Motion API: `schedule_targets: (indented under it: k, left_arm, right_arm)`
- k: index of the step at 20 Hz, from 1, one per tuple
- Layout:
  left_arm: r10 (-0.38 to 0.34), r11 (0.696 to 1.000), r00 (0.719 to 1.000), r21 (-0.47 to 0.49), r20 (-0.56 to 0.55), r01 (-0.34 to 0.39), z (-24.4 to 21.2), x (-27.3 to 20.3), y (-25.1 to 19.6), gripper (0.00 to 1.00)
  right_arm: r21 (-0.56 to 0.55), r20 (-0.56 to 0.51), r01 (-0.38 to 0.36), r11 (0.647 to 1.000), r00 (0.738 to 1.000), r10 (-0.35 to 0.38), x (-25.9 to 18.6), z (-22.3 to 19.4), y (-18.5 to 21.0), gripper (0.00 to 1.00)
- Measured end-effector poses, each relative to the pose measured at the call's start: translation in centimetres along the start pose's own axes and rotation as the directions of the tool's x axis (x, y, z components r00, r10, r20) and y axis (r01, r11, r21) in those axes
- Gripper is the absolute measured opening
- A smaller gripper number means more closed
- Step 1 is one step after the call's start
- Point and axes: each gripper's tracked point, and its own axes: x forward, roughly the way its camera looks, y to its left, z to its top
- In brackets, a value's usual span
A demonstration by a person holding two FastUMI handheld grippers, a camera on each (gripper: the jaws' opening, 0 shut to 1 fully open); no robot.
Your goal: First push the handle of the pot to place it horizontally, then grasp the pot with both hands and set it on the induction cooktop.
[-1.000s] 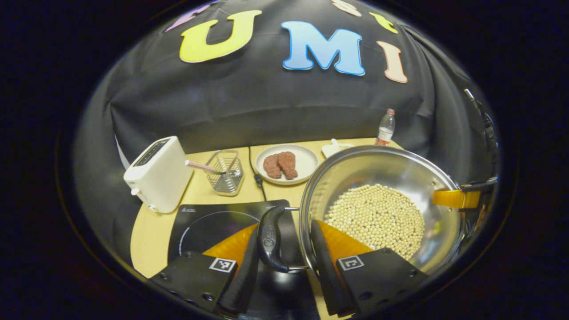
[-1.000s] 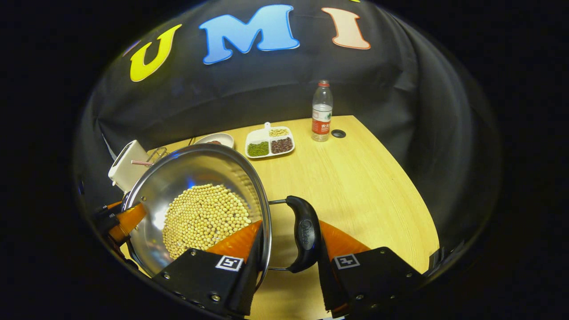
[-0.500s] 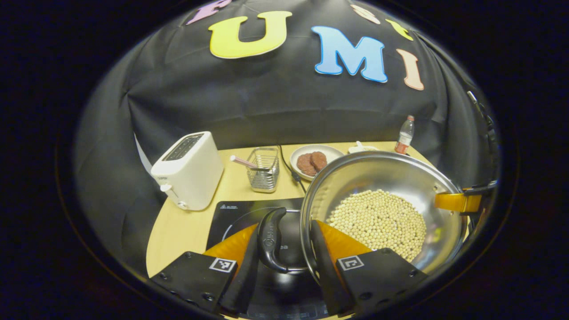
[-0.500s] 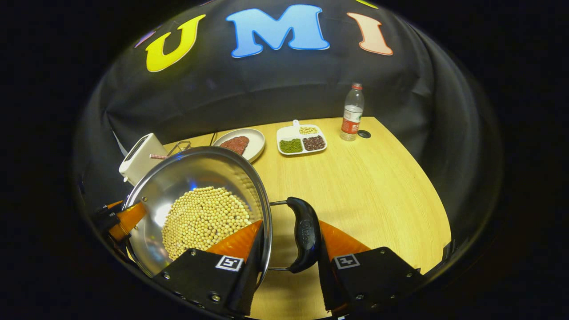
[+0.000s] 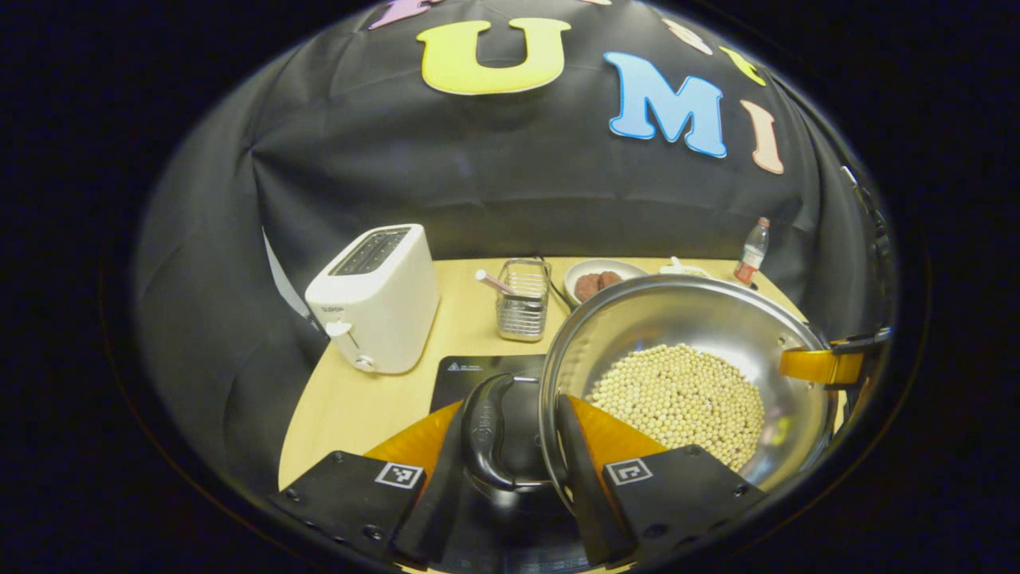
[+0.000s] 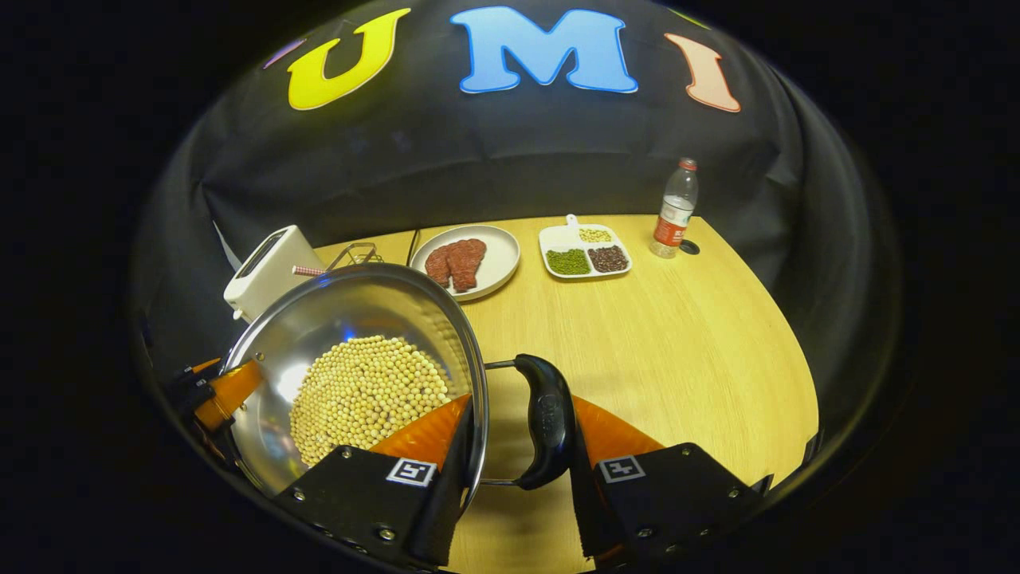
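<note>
Pot (image 5: 685, 335): one steel pot, open side up, held between the two grippers above the cooktop (image 5: 470, 373); whether its base touches the cooktop cannot be told.
Pot axis: its two black loop handles sit on opposite sides of the rim, so the long line through them runs from one gripper across to the other.
Left handle (image 5: 484, 430): lies flat, between the jaws of the left gripper (image 5: 504, 466), its loop curving away from the pot wall.
Left gripper: clenched, one finger outside the handle, the other inside the pot rim.
Right handle (image 6: 546, 421): lies flat, between the jaws of the right gripper (image 6: 516, 470).
Right gripper: clenched the same way, one finger inside the rim, one outside the handle.
Beans (image 6: 362, 395): many pale round beans, covering the pot's bottom.
Ahead of the left jaws: one toaster (image 5: 374, 296), one wire basket (image 5: 522, 301).
Ahead of the right jaws: one plate (image 6: 498, 259) with two meat pieces (image 6: 456, 261), one tray (image 6: 586, 253) with three compartments, one bottle (image 6: 673, 209), all on the table (image 6: 677, 351).
</note>
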Motion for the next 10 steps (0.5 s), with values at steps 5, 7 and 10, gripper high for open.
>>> schedule_targets:
  k: [5,7,10]
  left_arm:
    - [0.007,1.000,1.000,-0.014,-0.004,-0.007,-0.1,1.1,2.8,0.69]
    - [0.010,1.000,1.000,-0.022,-0.005,-0.010,-0.3,1.3,4.1,0.69]
    - [0.012,1.000,1.000,-0.025,-0.005,-0.012,-0.4,1.5,5.6,0.65]
  right_arm:
    - [-0.014,-0.016,-0.008,1.000,1.000,0.008,0.7,0.2,2.7,0.60]
    - [-0.018,-0.020,-0.011,1.000,1.000,0.010,1.1,0.3,3.7,0.60]
    - [-0.023,-0.029,-0.012,1.000,1.000,0.011,1.7,0.4,5.0,0.60]
